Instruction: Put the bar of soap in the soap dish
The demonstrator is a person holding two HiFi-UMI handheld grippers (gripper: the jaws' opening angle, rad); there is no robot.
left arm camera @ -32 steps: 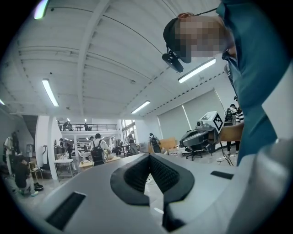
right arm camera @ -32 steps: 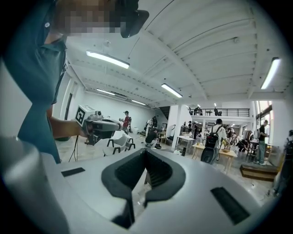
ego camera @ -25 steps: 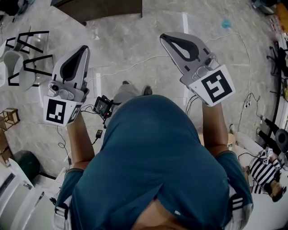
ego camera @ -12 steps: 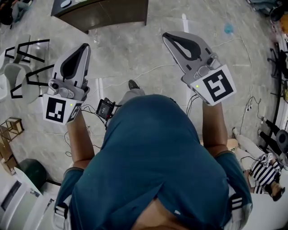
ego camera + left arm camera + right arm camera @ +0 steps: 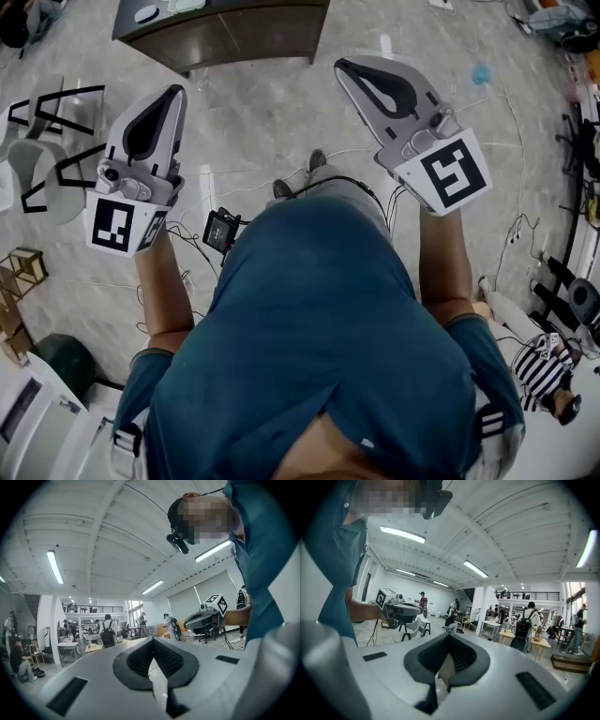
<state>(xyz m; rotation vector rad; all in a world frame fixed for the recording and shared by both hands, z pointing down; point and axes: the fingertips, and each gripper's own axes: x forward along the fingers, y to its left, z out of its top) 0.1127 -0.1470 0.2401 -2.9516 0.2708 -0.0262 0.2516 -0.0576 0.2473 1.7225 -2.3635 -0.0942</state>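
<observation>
I see no bar of soap or soap dish that I can make out. A dark table [image 5: 234,33] lies at the top of the head view, with small white things [image 5: 145,13] on it, too small to name. My left gripper [image 5: 173,91] is held level over the floor, shut and empty; its jaws meet in the left gripper view [image 5: 152,639]. My right gripper [image 5: 340,66] is also shut with nothing in it, as the right gripper view [image 5: 449,635] shows. Both point toward the dark table and are short of it.
White chairs with black frames [image 5: 47,159] stand at the left. Cables [image 5: 506,112] run across the grey floor. A small device [image 5: 221,228] hangs at the person's front. Both gripper views show a large hall with tables [image 5: 534,641] and several people.
The dark table has come further into the head view from the top as the person walks toward it. Both grippers keep the same pose, shut.
</observation>
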